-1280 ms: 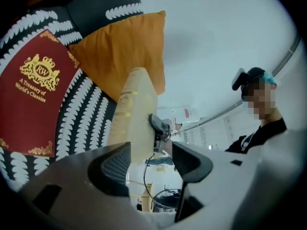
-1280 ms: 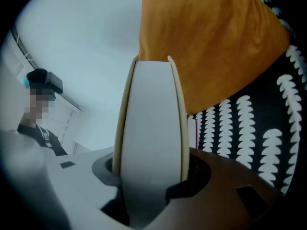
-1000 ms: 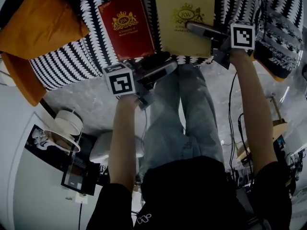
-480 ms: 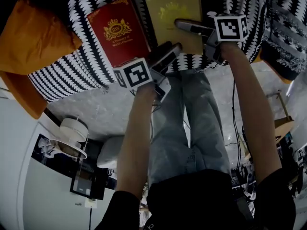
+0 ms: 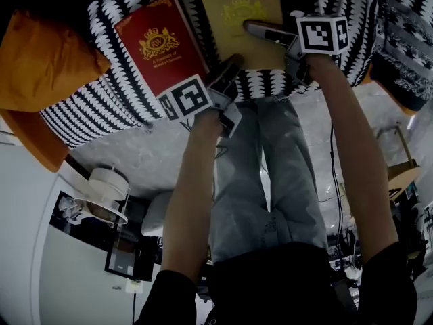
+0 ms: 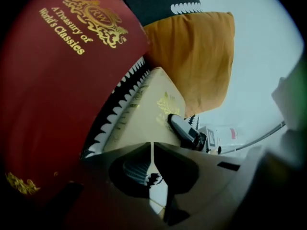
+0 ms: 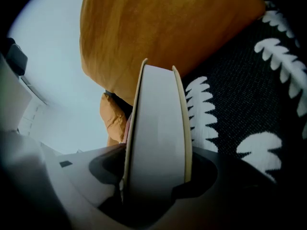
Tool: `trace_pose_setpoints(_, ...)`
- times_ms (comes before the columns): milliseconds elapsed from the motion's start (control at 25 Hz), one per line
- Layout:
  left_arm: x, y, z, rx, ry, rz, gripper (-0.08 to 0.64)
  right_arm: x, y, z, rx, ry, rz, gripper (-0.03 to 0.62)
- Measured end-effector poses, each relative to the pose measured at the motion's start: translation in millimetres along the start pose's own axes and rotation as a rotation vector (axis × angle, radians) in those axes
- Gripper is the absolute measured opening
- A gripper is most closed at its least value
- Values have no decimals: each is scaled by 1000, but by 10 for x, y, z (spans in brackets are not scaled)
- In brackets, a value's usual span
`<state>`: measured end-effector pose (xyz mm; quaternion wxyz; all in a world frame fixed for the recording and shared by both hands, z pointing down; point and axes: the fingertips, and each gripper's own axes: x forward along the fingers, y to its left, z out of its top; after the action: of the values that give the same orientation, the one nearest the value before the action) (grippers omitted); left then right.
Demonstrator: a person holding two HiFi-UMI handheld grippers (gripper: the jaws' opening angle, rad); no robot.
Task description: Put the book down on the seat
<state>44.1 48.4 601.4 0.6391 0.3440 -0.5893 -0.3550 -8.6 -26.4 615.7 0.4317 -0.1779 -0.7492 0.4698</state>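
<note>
A yellow book [image 5: 238,9] lies flat on the black-and-white patterned seat [image 5: 101,110], next to a red book [image 5: 157,42]. My right gripper [image 5: 252,29] reaches over the yellow book's near edge. Its jaws have just been opening. In the right gripper view the yellow book's [image 7: 158,128] page block still fills the gap, with both covers against the fingers of the right gripper [image 7: 158,150]. My left gripper [image 5: 235,61] hovers at the seat's front edge between the two books. Its jaws have just closed on nothing, and the left gripper [image 6: 151,147] shows its tips touching. The red book [image 6: 53,90] lies to its left.
An orange cushion [image 5: 40,59] rests on the seat's left end, and shows behind the book as an orange cushion [image 7: 158,28]. The person's legs stand against the seat front. On the marble floor at lower left are a white round object [image 5: 108,185] and a dark box.
The left gripper's jaws, wide open in both earlier frames, are now shut. Both hands have sunk toward the seat. The yellow book stays between the right jaws.
</note>
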Motion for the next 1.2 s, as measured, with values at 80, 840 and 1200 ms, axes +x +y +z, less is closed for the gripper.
trace_pose_setpoints(80,6,11,-19,15,8,14,22,-43,-29,-9,-4,-18,-24,285)
trace_pose_setpoints(840,101,36,23,156,21,197,14,-819,40,78,-333,-260,-339,150)
trace_pose_setpoints(1200,125,-4,197,389,-60,388,14,-454,104,-393,-360,-169,-467,21)
